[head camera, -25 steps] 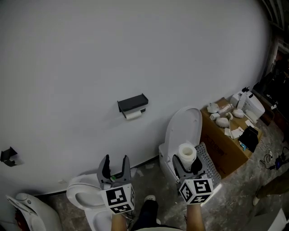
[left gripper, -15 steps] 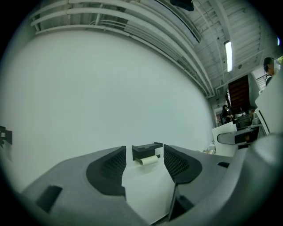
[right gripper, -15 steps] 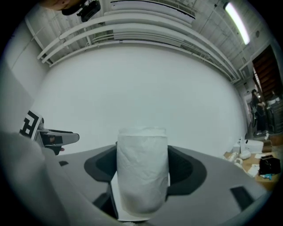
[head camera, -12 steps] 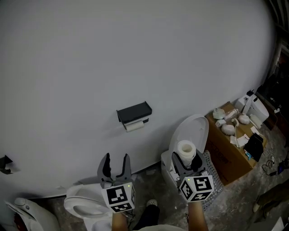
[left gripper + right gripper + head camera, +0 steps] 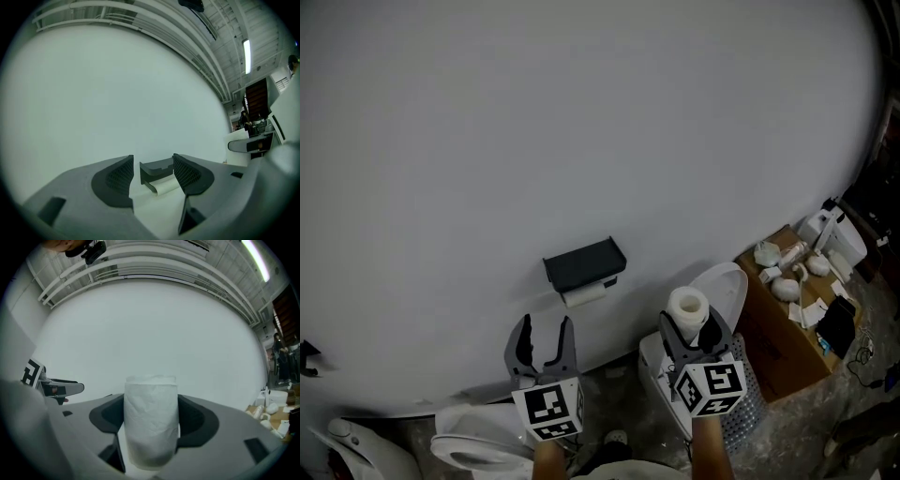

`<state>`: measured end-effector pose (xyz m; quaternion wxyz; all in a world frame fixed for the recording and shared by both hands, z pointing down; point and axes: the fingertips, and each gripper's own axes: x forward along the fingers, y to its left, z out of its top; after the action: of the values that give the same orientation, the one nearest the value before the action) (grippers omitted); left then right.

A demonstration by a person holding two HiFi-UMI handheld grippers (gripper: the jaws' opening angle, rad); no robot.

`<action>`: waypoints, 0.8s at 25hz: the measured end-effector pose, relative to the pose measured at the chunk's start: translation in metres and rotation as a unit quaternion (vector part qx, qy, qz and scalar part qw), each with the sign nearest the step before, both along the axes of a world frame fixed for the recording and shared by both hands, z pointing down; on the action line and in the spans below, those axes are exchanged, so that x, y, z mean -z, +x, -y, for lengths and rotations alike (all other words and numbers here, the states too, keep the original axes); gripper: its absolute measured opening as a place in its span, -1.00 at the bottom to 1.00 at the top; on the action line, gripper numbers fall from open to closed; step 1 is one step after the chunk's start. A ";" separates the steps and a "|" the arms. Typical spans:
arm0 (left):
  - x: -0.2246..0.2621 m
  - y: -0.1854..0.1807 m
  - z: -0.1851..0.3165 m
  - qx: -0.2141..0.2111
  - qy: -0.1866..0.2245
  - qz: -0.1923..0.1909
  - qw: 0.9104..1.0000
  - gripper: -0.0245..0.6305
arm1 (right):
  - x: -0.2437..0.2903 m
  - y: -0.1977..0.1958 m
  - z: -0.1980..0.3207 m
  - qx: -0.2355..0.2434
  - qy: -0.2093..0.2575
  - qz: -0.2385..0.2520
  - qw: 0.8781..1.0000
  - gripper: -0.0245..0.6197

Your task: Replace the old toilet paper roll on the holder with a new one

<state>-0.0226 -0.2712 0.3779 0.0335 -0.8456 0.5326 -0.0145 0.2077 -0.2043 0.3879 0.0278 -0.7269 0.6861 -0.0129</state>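
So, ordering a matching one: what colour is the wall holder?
Dark grey holder; clearest in the head view.

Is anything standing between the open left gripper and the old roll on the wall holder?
Nothing visible does. The left gripper is open and empty. Between its jaws, the old roll under the holder shows unblocked against the bare wall.

Large plain white wall (image 5: 581, 112) fills most of view. Grey concrete floor (image 5: 811, 412) below. White toilet (image 5: 727, 286), lid raised, at right; brown cardboard box (image 5: 773, 342) just beside it, white fittings (image 5: 783, 286) piled on top. Second toilet (image 5: 478, 452) lower left. Strip light (image 5: 246, 55) on ribbed ceiling.
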 end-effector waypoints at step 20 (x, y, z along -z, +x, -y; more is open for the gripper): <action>0.008 0.008 0.044 0.064 0.001 0.005 0.998 -0.17 | 0.001 0.017 0.075 0.064 -0.015 0.001 0.998 0.04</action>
<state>-0.0141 -0.3156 0.3700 0.0361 -0.8095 0.5856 -0.0207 0.2251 -0.2795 0.3871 0.0165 -0.6816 0.7311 -0.0258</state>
